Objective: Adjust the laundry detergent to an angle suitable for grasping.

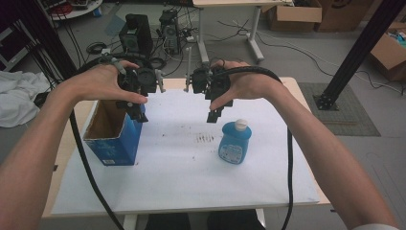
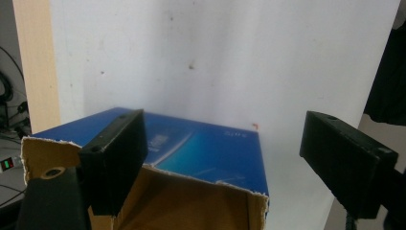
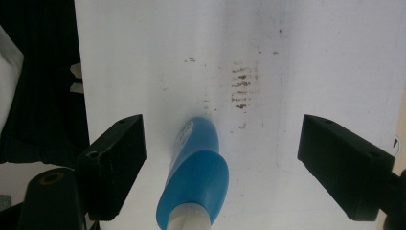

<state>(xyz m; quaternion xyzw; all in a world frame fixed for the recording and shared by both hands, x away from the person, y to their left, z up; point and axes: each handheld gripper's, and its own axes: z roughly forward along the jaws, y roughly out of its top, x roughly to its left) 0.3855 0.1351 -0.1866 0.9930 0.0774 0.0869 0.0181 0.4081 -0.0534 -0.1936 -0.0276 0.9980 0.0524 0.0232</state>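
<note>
A blue cardboard box [image 1: 115, 133] with an open brown top stands at the table's left. My left gripper [image 1: 136, 109] hangs over its far right corner, jaws open and empty; in the left gripper view the box [image 2: 201, 153] lies below and between the jaws. A blue bottle [image 1: 234, 142] with a white cap stands right of centre. My right gripper [image 1: 216, 113] hovers just above and behind it, open, nothing held. In the right gripper view the bottle [image 3: 196, 177] stands between the wide jaws without touching them.
A white sheet [image 1: 191, 163] covers the wooden table, with dark smudges [image 1: 205, 138] near its middle. Behind the table stand black equipment, cables and a desk's legs. A black post rises at the right, and cardboard boxes [image 1: 390, 50] sit on the floor.
</note>
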